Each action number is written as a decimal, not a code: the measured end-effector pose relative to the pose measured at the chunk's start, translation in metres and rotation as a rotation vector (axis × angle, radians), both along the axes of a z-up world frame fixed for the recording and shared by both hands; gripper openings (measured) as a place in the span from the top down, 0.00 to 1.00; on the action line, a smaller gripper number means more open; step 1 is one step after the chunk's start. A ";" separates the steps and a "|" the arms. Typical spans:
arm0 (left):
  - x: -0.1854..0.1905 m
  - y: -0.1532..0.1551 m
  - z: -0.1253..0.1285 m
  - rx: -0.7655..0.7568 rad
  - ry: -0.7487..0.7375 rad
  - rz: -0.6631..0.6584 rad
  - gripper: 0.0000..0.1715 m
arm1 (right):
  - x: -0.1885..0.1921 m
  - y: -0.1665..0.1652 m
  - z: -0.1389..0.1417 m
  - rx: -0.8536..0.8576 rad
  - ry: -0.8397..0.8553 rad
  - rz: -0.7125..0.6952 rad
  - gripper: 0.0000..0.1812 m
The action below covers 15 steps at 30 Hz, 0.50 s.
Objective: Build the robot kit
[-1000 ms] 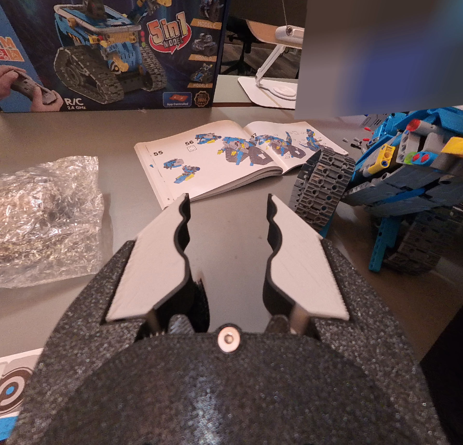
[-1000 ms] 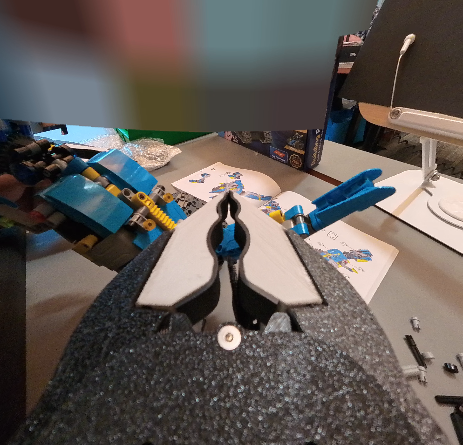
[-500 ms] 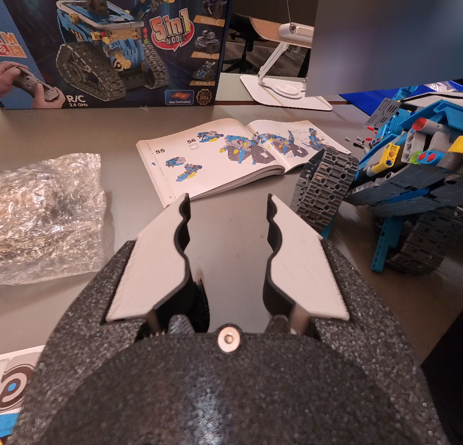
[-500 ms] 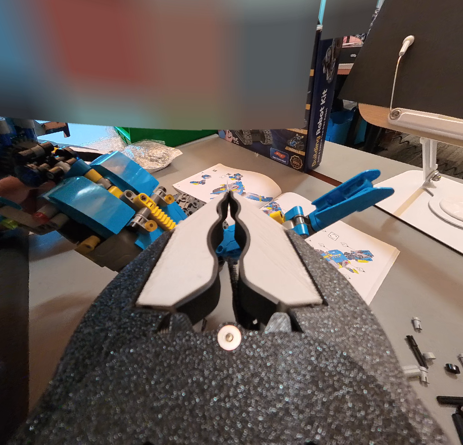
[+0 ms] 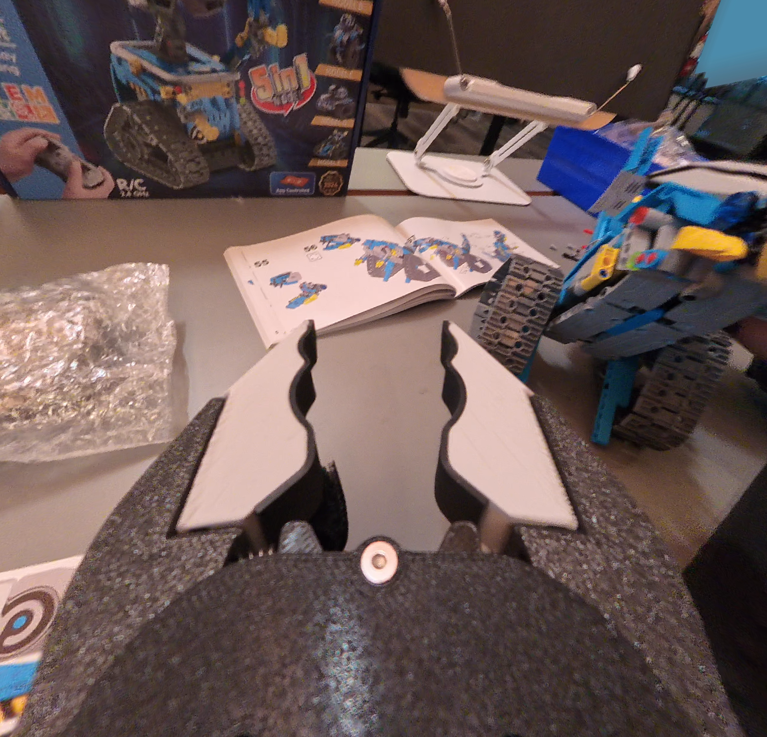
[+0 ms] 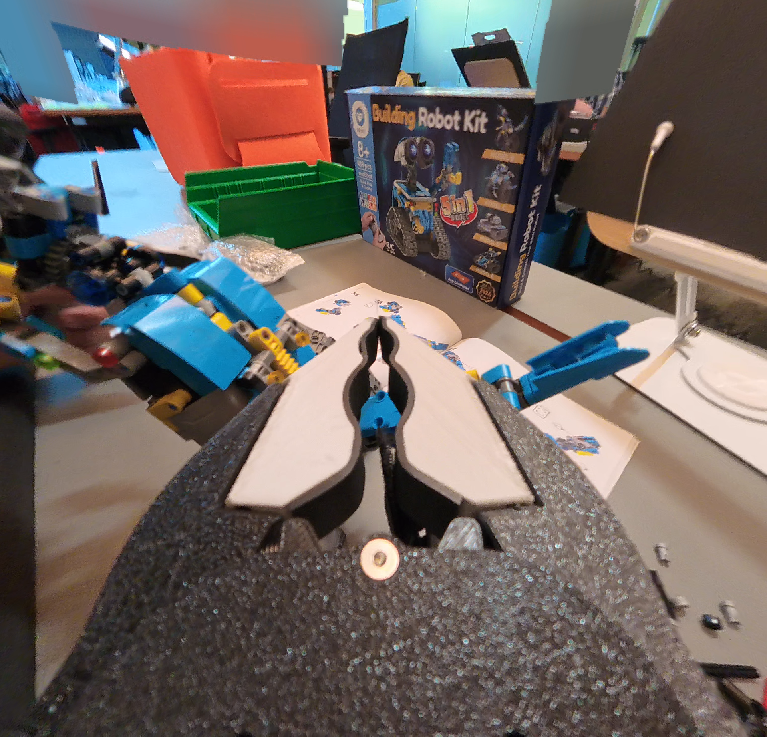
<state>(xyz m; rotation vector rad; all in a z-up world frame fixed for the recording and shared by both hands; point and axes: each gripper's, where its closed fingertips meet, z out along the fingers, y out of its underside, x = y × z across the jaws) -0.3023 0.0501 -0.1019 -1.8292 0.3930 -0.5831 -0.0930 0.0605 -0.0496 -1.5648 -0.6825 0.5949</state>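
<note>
My left gripper (image 5: pixel 377 331) is open and empty, low over the grey table (image 5: pixel 373 406), just short of an open instruction booklet (image 5: pixel 373 277). A blue, grey and yellow tracked brick robot model (image 5: pixel 647 298) stands tilted to its right. My right gripper (image 6: pixel 379 327) is shut on a small blue brick part (image 6: pixel 377 416). A blue claw-like arm (image 6: pixel 577 360) joined to that part sticks out to the right. The robot model (image 6: pixel 186 335) lies close on the right gripper's left, with a person's fingers (image 6: pixel 79 314) on it.
The kit's box (image 5: pixel 186 86) (image 6: pixel 440 194) stands at the back. A crumpled clear plastic bag (image 5: pixel 79 356) lies left. A green bin (image 6: pixel 274 202), an orange folder (image 6: pixel 232 111), a white stand (image 5: pixel 477 144) and small loose parts (image 6: pixel 705 609) are around.
Both views have shifted, so more of the box and the background shows. The robot model sits higher and farther right in the left wrist view. Both grippers keep their states.
</note>
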 end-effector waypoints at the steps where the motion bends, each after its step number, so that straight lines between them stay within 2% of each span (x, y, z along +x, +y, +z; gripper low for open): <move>1: 0.001 -0.002 0.005 0.021 -0.023 -0.014 0.65 | -0.001 -0.002 -0.001 0.009 -0.021 0.002 1.00; 4: -0.005 -0.004 0.021 0.078 -0.084 0.006 0.66 | -0.005 -0.009 0.005 0.059 -0.059 0.009 1.00; 10: -0.019 0.000 0.021 0.038 -0.172 0.056 0.67 | -0.004 -0.019 0.023 0.120 -0.067 -0.013 1.00; 15: -0.022 -0.002 0.023 0.073 -0.123 0.079 0.68 | 0.000 -0.027 0.041 0.135 -0.004 -0.014 1.00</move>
